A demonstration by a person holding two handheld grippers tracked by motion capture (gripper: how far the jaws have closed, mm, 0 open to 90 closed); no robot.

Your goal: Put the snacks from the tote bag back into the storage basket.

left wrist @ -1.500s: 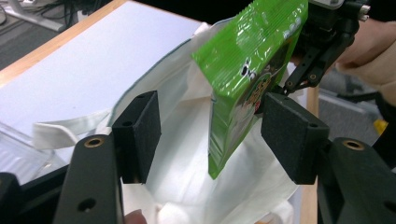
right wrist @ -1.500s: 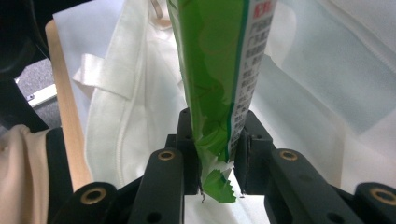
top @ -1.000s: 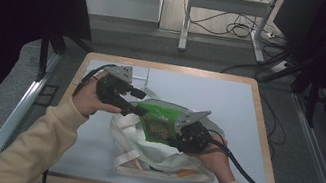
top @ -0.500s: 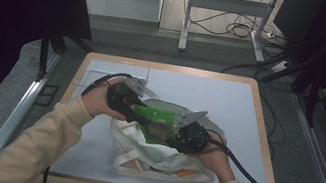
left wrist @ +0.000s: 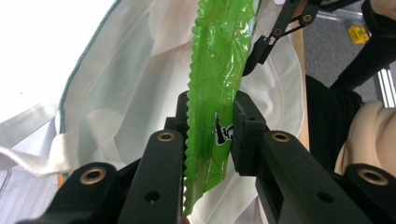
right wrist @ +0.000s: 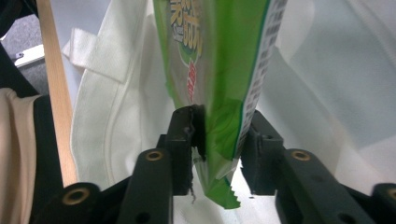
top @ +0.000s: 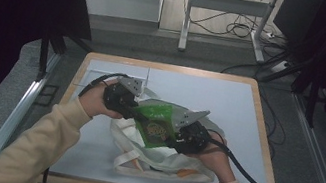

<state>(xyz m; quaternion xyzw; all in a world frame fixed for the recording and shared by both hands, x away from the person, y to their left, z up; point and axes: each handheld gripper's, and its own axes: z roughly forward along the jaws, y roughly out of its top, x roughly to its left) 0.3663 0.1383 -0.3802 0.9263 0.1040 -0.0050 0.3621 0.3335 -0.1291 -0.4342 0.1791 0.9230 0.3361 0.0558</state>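
now both hand-held grippers clamp the green pouch (top: 155,125).

The high view is evenly lit from above: the pale surface (top: 230,103) is bright, while the sides of the room fall into near black. Shadows beneath the cloth bag (top: 159,157) are soft and short. In the left gripper view the upper left corner burns out to plain white, and the green packet (left wrist: 219,60) carries small glints on its shiny film. The black fingers (left wrist: 161,154) are close and slightly soft. In the right gripper view the packet's print is blurred.
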